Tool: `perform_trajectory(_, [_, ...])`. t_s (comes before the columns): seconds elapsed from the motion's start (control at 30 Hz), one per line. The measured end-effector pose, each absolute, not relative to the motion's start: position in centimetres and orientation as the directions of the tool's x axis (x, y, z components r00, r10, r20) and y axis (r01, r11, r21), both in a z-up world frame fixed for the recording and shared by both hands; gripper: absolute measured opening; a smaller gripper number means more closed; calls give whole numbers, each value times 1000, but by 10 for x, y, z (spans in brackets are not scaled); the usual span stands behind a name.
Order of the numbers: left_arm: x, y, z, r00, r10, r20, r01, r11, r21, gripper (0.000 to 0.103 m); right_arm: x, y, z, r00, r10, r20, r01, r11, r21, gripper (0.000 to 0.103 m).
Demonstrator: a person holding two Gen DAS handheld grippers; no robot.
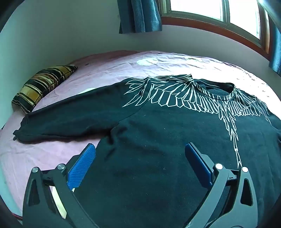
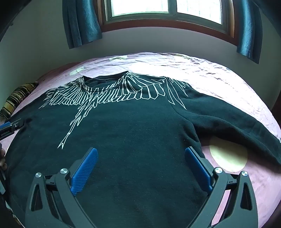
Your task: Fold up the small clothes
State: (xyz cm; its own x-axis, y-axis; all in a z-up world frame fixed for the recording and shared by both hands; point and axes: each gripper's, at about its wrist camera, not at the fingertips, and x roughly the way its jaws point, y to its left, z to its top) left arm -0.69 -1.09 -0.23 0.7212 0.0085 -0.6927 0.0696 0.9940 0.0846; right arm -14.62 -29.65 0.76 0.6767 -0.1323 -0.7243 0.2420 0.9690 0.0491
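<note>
A black sweatshirt (image 1: 158, 133) with a white wing print lies flat, front up, on a pink bed sheet (image 1: 43, 154), its sleeves spread out to both sides. It also shows in the right wrist view (image 2: 133, 126). My left gripper (image 1: 140, 149) is open and empty, hovering over the sweatshirt's lower left part near the left sleeve (image 1: 66, 122). My right gripper (image 2: 141, 152) is open and empty over the lower right part, next to the right sleeve (image 2: 228, 119). The left gripper shows at the left edge of the right wrist view (image 2: 9, 127).
A striped pillow (image 1: 42, 86) lies at the bed's far left against the wall. A window (image 2: 165, 10) with blue curtains (image 2: 82, 22) is behind the bed. The sheet (image 2: 249, 185) has pale round spots (image 2: 228, 156).
</note>
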Motion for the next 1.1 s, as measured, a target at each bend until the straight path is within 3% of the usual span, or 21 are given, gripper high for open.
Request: perform_trajectory(1.1, [-11,-13,-2,711,-25,-703,106,992,72,101,-147,-302,9,651,-133,-747,274,959,67,99])
